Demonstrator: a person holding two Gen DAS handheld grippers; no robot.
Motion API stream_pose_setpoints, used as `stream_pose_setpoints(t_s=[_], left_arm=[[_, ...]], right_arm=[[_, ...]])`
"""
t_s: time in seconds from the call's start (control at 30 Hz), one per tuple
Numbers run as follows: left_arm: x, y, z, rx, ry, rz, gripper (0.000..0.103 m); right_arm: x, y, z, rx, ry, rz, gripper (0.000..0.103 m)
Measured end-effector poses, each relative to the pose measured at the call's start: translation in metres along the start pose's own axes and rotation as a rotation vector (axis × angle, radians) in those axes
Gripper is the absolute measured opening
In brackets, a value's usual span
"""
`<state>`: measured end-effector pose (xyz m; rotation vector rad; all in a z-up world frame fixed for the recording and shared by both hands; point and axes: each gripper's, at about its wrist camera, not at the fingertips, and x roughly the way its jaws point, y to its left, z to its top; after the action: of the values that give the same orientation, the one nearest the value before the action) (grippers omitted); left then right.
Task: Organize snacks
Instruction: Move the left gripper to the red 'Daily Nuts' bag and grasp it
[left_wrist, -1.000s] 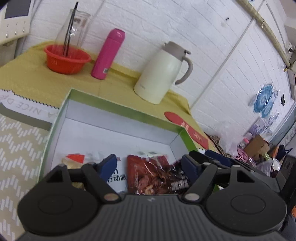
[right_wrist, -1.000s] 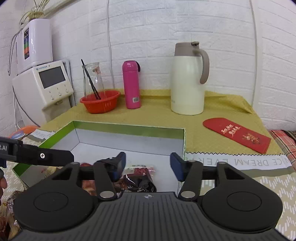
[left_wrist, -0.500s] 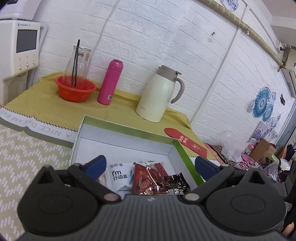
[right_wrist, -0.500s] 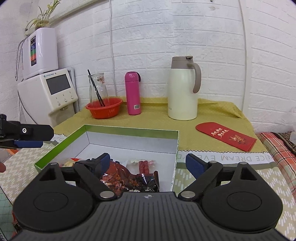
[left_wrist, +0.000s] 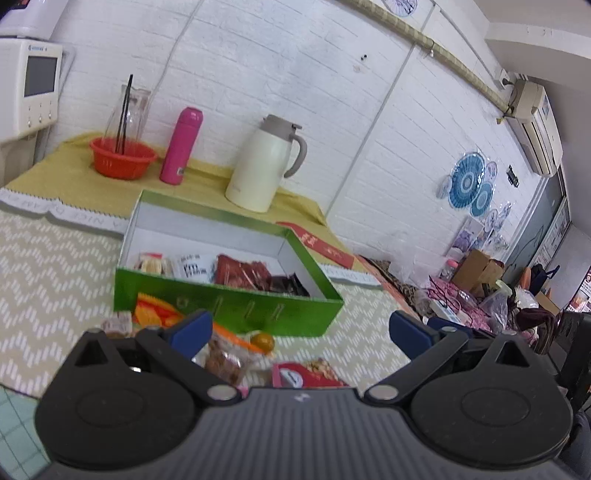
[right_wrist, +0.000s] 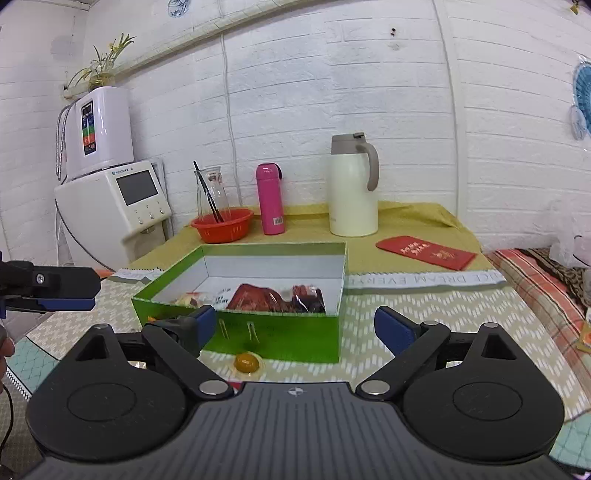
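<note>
A green box (left_wrist: 236, 308) with a white inside stands on the zigzag mat. Inside it lie a red packet (left_wrist: 240, 271), a white printed packet (left_wrist: 192, 266), a dark packet (left_wrist: 290, 285) and a pale snack (left_wrist: 151, 261). Loose snacks lie in front of it: an orange-and-yellow packet (left_wrist: 155, 311), a clear packet of brown pieces (left_wrist: 225, 360), a small yellow round sweet (left_wrist: 264, 340) and a red packet (left_wrist: 312, 373). My left gripper (left_wrist: 299, 328) hangs wide open over these, holding nothing. My right gripper (right_wrist: 295, 326) is also wide open before the box (right_wrist: 280, 338), above the yellow sweet (right_wrist: 246, 362).
Behind the box stand a cream thermos jug (right_wrist: 352, 192), a pink bottle (right_wrist: 271, 199) and a red basket (right_wrist: 221, 225) holding a glass carafe. A red envelope (right_wrist: 424, 253) lies at the right. A white appliance (right_wrist: 114, 206) is at the left, where one left-gripper finger (right_wrist: 62, 284) shows.
Both grippers have drawn back out of the box and their jaws have spread wide. The red packet stays in the box. The box's front wall and the loose snacks have come into view.
</note>
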<state>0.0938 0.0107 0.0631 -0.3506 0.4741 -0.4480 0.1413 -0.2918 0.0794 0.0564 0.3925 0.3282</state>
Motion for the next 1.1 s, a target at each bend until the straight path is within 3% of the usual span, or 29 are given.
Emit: stream_pose_setpoints(t_s=[0.2, 0.47, 0.53, 0.6, 0.77, 0.8, 0.83, 0.93, 1.1], left_arm=[[0.007, -0.006, -0.054, -0.046, 0.145, -0.026, 0.101], [0.029, -0.008, -0.09, -0.177, 0.238, -0.069, 0.1], [0.038, -0.011, -0.092, -0.194, 0.252, -0.069, 0.082], [0.049, -0.013, -0.094, -0.221, 0.284, -0.091, 0.072], [0.067, -0.024, -0.092, -0.243, 0.269, -0.074, 0.069], [0.07, -0.024, -0.092, -0.246, 0.27, -0.076, 0.054], [0.075, -0.024, -0.092, -0.239, 0.284, -0.08, 0.021], [0.078, -0.02, -0.094, -0.24, 0.3, -0.057, 0.008], [0.058, 0.005, -0.093, -0.275, 0.303, -0.045, 0.004]], right_arm=[[-0.018, -0.015, -0.046, 0.115, 0.063, -0.042, 0.103], [-0.023, -0.03, -0.08, 0.228, 0.137, -0.043, 0.103], [-0.025, -0.03, -0.082, 0.22, 0.133, -0.048, 0.103], [-0.026, -0.029, -0.084, 0.206, 0.132, -0.051, 0.103], [-0.023, -0.031, -0.085, 0.204, 0.135, -0.036, 0.103], [-0.023, -0.032, -0.084, 0.204, 0.136, -0.035, 0.103], [-0.022, -0.032, -0.084, 0.202, 0.136, -0.034, 0.103], [-0.021, -0.034, -0.082, 0.199, 0.139, -0.024, 0.103], [-0.012, -0.031, -0.079, 0.17, 0.167, 0.015, 0.103]])
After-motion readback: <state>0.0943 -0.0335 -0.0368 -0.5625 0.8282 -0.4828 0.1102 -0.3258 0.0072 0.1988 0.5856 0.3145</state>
